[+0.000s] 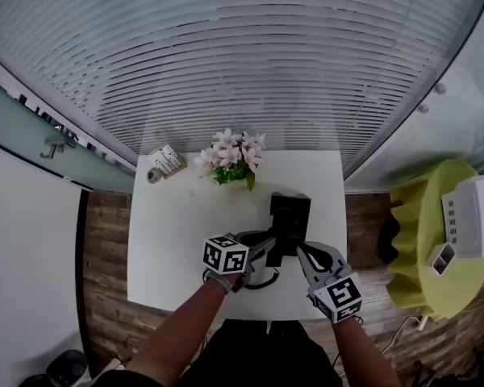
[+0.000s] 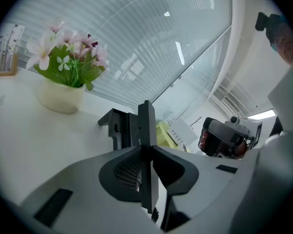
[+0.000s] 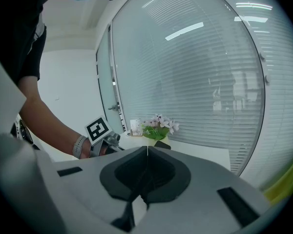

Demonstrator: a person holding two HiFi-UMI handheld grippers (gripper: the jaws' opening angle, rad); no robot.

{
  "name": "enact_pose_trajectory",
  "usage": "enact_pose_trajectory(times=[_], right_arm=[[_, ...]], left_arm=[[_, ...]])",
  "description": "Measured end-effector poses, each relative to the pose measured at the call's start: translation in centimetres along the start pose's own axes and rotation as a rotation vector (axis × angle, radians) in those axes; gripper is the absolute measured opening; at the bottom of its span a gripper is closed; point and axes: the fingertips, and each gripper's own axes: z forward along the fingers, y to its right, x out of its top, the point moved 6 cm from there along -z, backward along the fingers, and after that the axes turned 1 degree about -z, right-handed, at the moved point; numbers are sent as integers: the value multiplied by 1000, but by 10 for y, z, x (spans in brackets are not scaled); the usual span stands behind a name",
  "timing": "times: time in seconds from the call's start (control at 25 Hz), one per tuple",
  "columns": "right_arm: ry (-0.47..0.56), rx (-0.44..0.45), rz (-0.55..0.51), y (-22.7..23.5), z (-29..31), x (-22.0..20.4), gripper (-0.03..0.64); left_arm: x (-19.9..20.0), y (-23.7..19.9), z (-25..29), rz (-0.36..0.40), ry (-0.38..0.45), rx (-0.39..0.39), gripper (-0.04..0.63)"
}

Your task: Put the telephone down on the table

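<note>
1 white table (image 1: 177,240) stands against a wall of slatted glass, and 2 grippers work over its near edge, each carrying 1 cube with square markers. The left gripper (image 1: 268,251) has its jaws pinching a slim black part of the 1 telephone (image 1: 290,214). In the left gripper view this part stands upright and edge-on between the 2 pads, with a bit of coiled cord (image 2: 155,213) showing below it. The telephone is black and sits over the near right part of the table, between the 2 grippers. Whether its underside touches the tabletop cannot be told. 1 dark cord loop lies on the table just below the left gripper in the head view. The right gripper (image 1: 302,250) is just beside the telephone's right side, its jaws pressed together with nothing between them, as the right gripper view shows. Toward the back of the table stands 1 pale pot of pink flowers (image 1: 230,161). At the back left corner are 1 small card stand (image 1: 168,160) and 1 small round thing (image 1: 153,175) beside it. Well apart at the right, 1 yellow-green cover (image 1: 423,240) bears 1 white box (image 1: 472,216).
</note>
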Motion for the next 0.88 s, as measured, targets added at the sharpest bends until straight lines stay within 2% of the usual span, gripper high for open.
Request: enact_pose_trajectory(times=[0.52, 0.72, 0.88], right_arm=[[37, 81, -29, -36, -10, 23, 23], [49, 128, -64, -45, -4, 32, 23], [49, 184, -91, -55, 0, 37, 23]], left_arm=[[9, 47, -65, 17, 96, 33, 77], [20, 58, -94, 34, 168, 74, 77], [14, 63, -113, 22, 201, 113, 77]])
